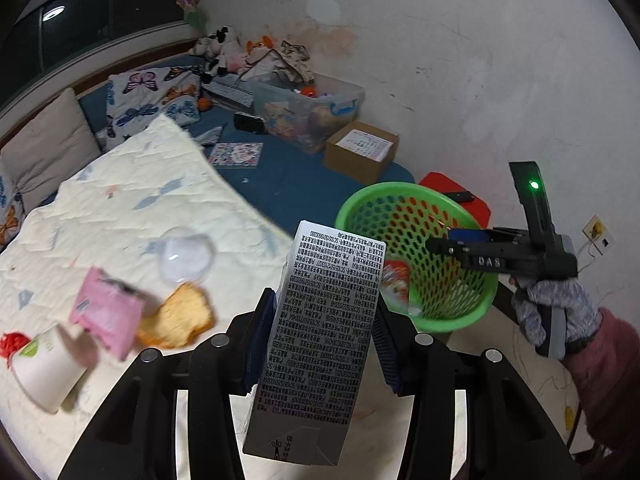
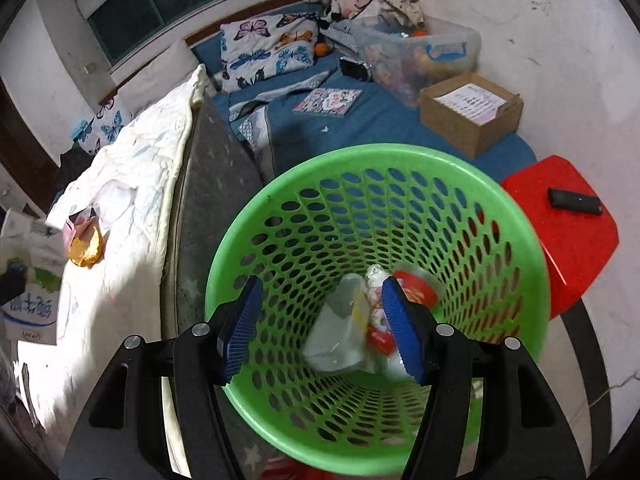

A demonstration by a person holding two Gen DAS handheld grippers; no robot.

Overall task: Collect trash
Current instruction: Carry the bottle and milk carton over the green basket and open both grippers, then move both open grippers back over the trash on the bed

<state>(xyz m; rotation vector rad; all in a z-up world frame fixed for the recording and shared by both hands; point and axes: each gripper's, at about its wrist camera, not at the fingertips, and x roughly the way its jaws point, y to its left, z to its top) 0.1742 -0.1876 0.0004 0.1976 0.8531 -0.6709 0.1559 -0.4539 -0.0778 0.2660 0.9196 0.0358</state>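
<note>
My left gripper [image 1: 320,336] is shut on a grey printed carton [image 1: 320,328], held upright above the bed, left of the green mesh basket [image 1: 456,312]. On the white quilt lie a pink wrapper [image 1: 108,312], an orange peel [image 1: 176,316], a clear plastic lid [image 1: 186,256] and a white paper cup [image 1: 46,368]. My right gripper [image 2: 320,328] is open and empty, over the mouth of the basket [image 2: 532,280], which holds crumpled wrappers [image 2: 348,336]. The right gripper also shows in the left wrist view [image 1: 444,244]. The carton appears at the far left of the right wrist view [image 2: 28,280].
A red stool [image 2: 576,240] with a black remote [image 2: 576,202] stands right of the basket. A cardboard box [image 2: 468,114], a clear toy bin [image 2: 420,52], a booklet [image 2: 328,102] and pillows [image 2: 264,48] lie on the blue sheet.
</note>
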